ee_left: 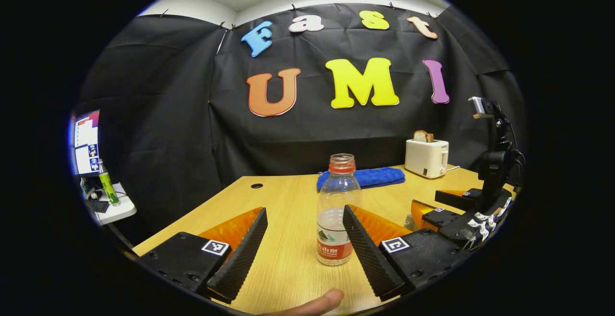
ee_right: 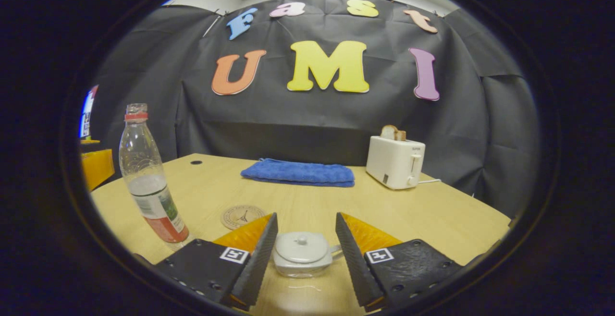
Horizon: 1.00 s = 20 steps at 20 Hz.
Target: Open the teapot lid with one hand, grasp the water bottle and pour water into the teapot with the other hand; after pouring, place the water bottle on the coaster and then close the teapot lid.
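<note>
A clear plastic water bottle [ee_left: 336,210] stands uncapped on the wooden table [ee_left: 288,196], about a third full, with a red neck ring and a red and green label. My left gripper [ee_left: 304,210] is open around it, and the bottle stands close to the right-hand finger. In the right gripper view a small teapot [ee_right: 301,254] with its white lid on sits between the fingers of my open right gripper [ee_right: 306,217]. A round coaster [ee_right: 242,216] lies just beyond the left finger, and the bottle [ee_right: 149,181] stands farther left.
A folded blue towel [ee_right: 300,173] lies at the back of the table, with a white toaster [ee_right: 395,162] holding bread to its right. A person's fingertip [ee_left: 312,302] shows at the bottom of the left gripper view. My right gripper [ee_left: 435,204] is low at the right there.
</note>
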Available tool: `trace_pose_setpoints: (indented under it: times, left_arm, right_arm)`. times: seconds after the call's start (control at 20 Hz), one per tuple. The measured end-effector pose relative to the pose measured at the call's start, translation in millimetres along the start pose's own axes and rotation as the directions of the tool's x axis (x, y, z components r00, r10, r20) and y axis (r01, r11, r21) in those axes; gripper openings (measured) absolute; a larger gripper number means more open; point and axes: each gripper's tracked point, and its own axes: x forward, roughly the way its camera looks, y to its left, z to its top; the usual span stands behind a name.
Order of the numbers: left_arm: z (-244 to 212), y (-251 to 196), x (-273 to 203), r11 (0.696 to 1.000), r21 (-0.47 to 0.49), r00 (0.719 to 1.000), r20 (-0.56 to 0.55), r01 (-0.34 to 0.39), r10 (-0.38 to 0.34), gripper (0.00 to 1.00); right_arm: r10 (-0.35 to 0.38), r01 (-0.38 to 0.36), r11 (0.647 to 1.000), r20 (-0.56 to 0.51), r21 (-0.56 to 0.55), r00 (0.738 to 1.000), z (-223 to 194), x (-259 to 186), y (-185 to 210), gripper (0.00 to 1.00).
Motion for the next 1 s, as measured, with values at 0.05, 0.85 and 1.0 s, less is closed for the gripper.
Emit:
trace_pose_setpoints:
  times: [0.05, 0.85, 1.0]
  left_arm:
    - [-1.0, 4.4, 1.3, 1.0, 0.011, 1.0, 0.0, -0.016, 0.016, 0.99]
    - [-14.5, -4.1, 8.5, 0.997, -0.066, 0.998, -0.032, 0.047, -0.049, 0.99]
    - [-18.2, -16.9, 10.3, 0.987, -0.122, 0.993, -0.034, 0.109, -0.114, 0.99]
  right_arm:
    - [-0.007, 0.007, 1.0, -0.007, 0.0, 1.0, -2.8, 2.7, 0.2, 0.67]
    - [0.023, -0.023, 0.999, 0.011, 0.045, 1.0, -4.6, 1.2, 1.9, 0.0]
    - [0.024, -0.026, 0.999, 0.042, 0.047, 0.999, 6.2, -7.4, 1.2, 0.0]
